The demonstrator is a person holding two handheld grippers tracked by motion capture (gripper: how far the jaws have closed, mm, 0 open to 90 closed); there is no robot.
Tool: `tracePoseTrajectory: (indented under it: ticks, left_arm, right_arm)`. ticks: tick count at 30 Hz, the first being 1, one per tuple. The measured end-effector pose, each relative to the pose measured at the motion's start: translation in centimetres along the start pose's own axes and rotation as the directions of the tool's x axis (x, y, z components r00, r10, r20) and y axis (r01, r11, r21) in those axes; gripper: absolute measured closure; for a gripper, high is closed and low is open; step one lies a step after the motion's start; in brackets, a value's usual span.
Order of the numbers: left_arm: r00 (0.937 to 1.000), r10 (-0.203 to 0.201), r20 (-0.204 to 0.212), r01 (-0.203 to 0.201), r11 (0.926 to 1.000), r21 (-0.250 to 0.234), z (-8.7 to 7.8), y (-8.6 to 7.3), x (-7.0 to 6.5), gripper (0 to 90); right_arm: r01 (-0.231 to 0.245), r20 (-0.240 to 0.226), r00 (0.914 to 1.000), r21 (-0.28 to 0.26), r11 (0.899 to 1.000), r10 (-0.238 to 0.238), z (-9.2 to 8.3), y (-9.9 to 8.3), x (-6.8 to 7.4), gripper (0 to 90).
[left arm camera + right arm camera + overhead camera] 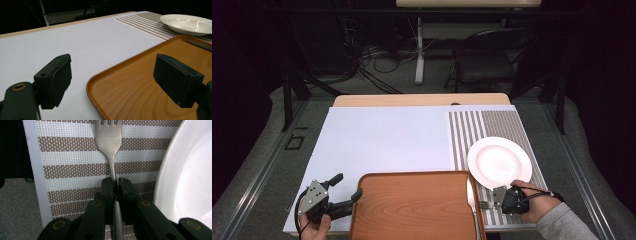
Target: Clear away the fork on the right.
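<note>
Right gripper (115,185) clamped on the neck of a fork (109,137), pads pressed against the thin metal from both sides, no gap visible; tines pointing away from the hand. Fork over the striped placemat (82,157), just beside the rim of the white plate (190,177), between plate and wooden tray (417,207) in the high view; whether resting on the mat or lifted clear, cannot tell. Grip low on the handle probably for balance and for keeping the tines free. Left gripper (112,80) wide open, nothing held, one jaw over the white table cover (75,40), the other over the tray's near-left corner, apparently poised for steadying or lifting the tray. Dark slender item at the tray's far edge in the left gripper view, too small to identify. Count: forks 1, plates 1, trays 1, placemats 1, grippers 2
</note>
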State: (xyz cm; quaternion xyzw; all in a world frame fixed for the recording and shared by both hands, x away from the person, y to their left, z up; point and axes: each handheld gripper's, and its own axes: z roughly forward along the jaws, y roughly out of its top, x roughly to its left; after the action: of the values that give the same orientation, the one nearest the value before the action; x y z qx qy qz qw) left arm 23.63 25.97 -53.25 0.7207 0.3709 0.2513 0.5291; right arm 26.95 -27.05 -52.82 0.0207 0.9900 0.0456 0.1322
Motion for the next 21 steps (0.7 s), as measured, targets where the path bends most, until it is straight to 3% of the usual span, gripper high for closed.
tracePoseTrajectory:
  ticks: [6,21]
  left_arm:
    - [1.0,-0.001,-0.004,0.001,1.0,0.001,-0.04,-0.01,0.04,15.3]
    - [1.0,0.001,-0.005,-0.001,1.0,0.003,-0.04,0.0,0.05,15.3]
  right_arm:
    - [0.032,-0.022,0.9993,0.029,0.999,-0.031,-0.19,0.15,-0.22,84.1]
    - [0.042,-0.001,0.9991,0.009,0.999,-0.042,-0.09,0.08,0.07,85.5]
